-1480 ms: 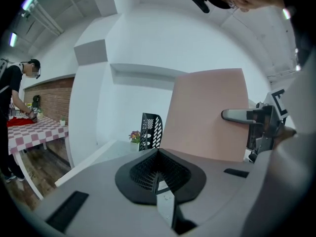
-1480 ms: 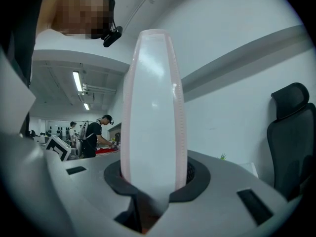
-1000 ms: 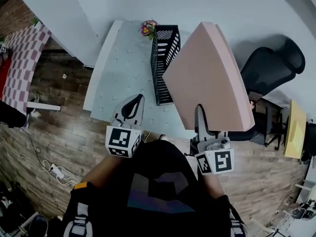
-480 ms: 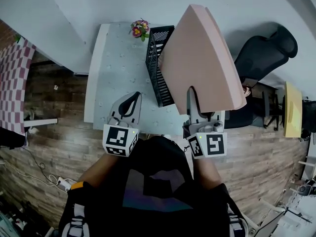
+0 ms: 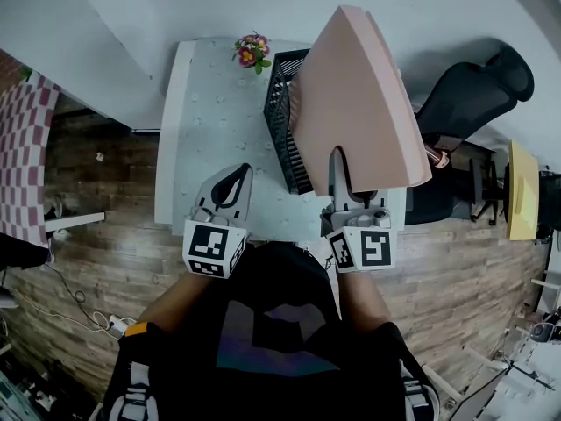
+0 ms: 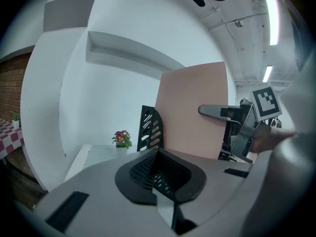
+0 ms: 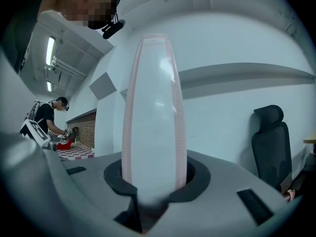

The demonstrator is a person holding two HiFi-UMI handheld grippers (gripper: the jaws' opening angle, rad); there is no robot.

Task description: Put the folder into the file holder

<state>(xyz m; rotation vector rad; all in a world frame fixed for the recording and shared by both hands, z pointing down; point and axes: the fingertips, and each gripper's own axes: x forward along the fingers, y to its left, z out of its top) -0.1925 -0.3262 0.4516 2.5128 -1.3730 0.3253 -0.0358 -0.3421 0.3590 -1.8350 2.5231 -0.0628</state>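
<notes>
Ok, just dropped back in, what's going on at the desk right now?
A person is working with two grippers. The right hand-held gripper is clamped on the lower edge of a pink folder, holding it upright above the white table, close beside the black file holder. The folder is not yet in the holder. The left hand-held gripper hovers near the table's front edge, jaws together and empty.
</notes>
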